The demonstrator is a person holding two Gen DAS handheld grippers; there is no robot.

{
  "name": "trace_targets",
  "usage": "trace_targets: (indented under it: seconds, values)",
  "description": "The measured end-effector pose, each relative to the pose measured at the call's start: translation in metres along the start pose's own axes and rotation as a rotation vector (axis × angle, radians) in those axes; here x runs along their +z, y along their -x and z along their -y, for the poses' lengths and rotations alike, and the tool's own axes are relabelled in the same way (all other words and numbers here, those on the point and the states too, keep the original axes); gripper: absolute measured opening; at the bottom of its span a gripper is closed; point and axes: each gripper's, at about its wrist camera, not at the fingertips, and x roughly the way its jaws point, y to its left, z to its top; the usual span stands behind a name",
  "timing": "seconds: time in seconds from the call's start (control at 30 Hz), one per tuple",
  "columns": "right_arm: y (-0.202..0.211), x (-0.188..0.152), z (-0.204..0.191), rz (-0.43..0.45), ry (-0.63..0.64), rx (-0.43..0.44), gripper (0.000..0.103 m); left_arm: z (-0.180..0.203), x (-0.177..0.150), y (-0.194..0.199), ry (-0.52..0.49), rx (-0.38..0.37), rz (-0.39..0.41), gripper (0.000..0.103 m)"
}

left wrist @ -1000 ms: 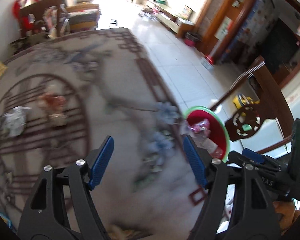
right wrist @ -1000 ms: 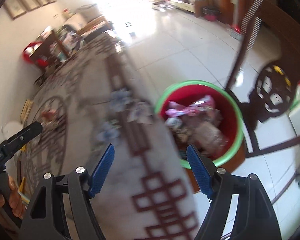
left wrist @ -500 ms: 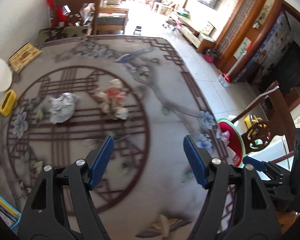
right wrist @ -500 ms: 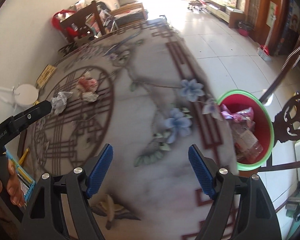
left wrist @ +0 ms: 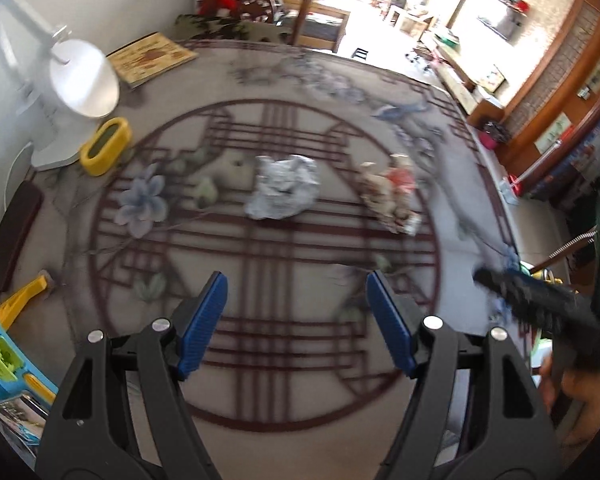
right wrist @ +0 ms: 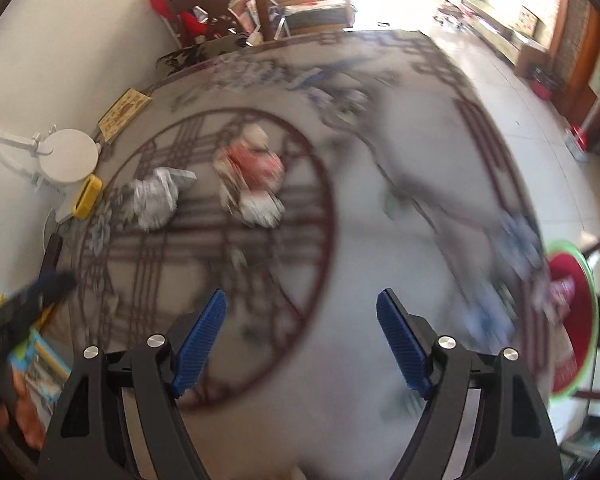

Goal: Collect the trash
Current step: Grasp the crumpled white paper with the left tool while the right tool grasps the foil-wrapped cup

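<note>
A crumpled grey-white wrapper (left wrist: 283,187) and a crumpled red and beige wrapper (left wrist: 392,197) lie on the patterned round table (left wrist: 300,408), ahead of my left gripper (left wrist: 296,320), which is open and empty above the table. In the right wrist view the grey wrapper (right wrist: 156,197) and the red wrapper (right wrist: 252,176) lie ahead and to the left of my right gripper (right wrist: 302,336), also open and empty. The red bin with a green rim (right wrist: 572,320) stands off the table's right edge with trash in it.
A white desk lamp (left wrist: 80,80), a yellow holder (left wrist: 104,146), a flat printed box (left wrist: 152,58) and a dark case (left wrist: 14,236) sit along the table's left side. Blue and yellow items (left wrist: 4,344) lie at the near left. Wooden chairs (right wrist: 220,8) stand behind the table.
Both grippers have swung left, away from the red bin and over the table's middle. The two wrappers have come nearer and more central in both views. Both grippers stay open.
</note>
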Motion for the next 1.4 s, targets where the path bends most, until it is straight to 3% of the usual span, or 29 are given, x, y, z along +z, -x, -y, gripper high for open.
trace_targets:
  seconds: [0.2, 0.4, 0.5, 0.63, 0.9, 1.0, 1.4]
  values:
    - [-0.066, 0.056, -0.021, -0.041, 0.004, -0.003, 0.076, -0.025, 0.013, -0.018, 0.033, 0.025, -0.017, 0.073]
    - [-0.109, 0.08, -0.028, -0.09, 0.023, 0.0, 0.076, -0.039, 0.033, -0.051, 0.055, 0.019, -0.04, 0.075]
    - [-0.114, 0.083, -0.027, -0.084, 0.03, 0.003, 0.065, -0.035, 0.045, -0.068, 0.041, 0.005, -0.052, 0.075]
    - [-0.104, 0.082, -0.027, -0.059, 0.044, 0.02, 0.047, -0.023, 0.059, -0.09, -0.005, -0.003, -0.045, 0.078]
    - [-0.064, 0.059, -0.022, -0.037, 0.067, 0.035, 0.046, -0.003, 0.074, -0.137, -0.074, -0.01, -0.093, 0.077]
    - [-0.055, 0.048, -0.022, -0.048, 0.052, 0.05, 0.046, -0.006, 0.074, -0.147, -0.053, -0.021, -0.121, 0.057]
    - [-0.013, 0.002, -0.016, -0.034, -0.008, 0.043, 0.047, 0.006, 0.049, -0.083, -0.065, -0.048, -0.075, 0.054]
